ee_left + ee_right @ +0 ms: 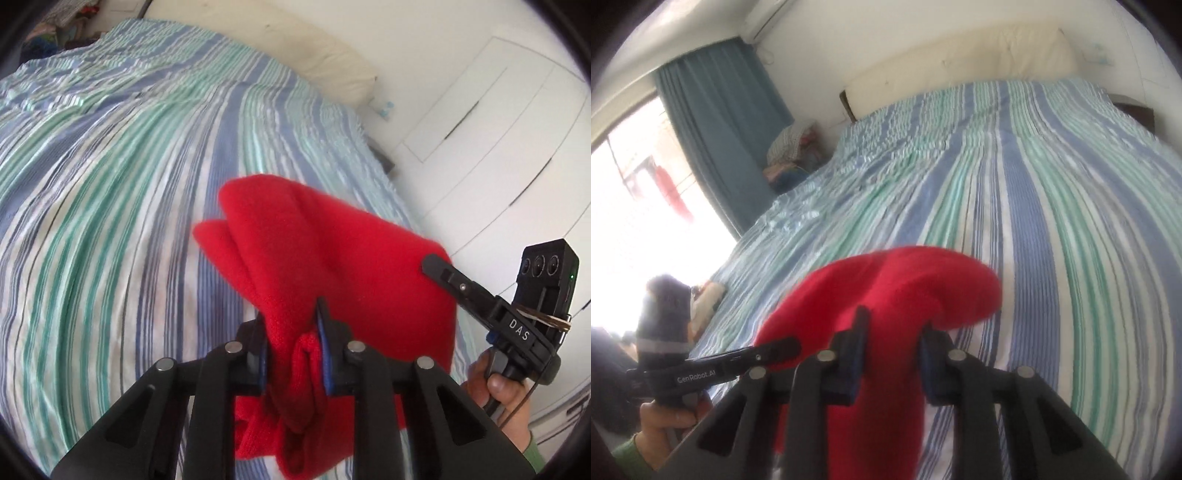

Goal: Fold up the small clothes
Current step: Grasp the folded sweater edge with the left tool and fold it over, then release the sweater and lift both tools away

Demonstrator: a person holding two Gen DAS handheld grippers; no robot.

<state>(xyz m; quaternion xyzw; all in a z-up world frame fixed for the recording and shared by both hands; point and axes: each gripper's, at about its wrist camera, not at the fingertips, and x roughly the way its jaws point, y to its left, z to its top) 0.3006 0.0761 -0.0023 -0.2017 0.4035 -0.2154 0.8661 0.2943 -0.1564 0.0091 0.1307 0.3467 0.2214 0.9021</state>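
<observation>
Bed (1052, 206): covered by a sheet striped in blue, green and white, filling most of both views. Cream headboard cushion (964, 62): along the wall at the head of the bed, upper centre of the right wrist view. Teal curtain (716, 122): hanging at upper left, beside a bright window (639, 206). Pile of patterned fabrics (792, 155): just beside the bed's far left corner. White cupboard doors (491, 122): right side of the left wrist view.
</observation>
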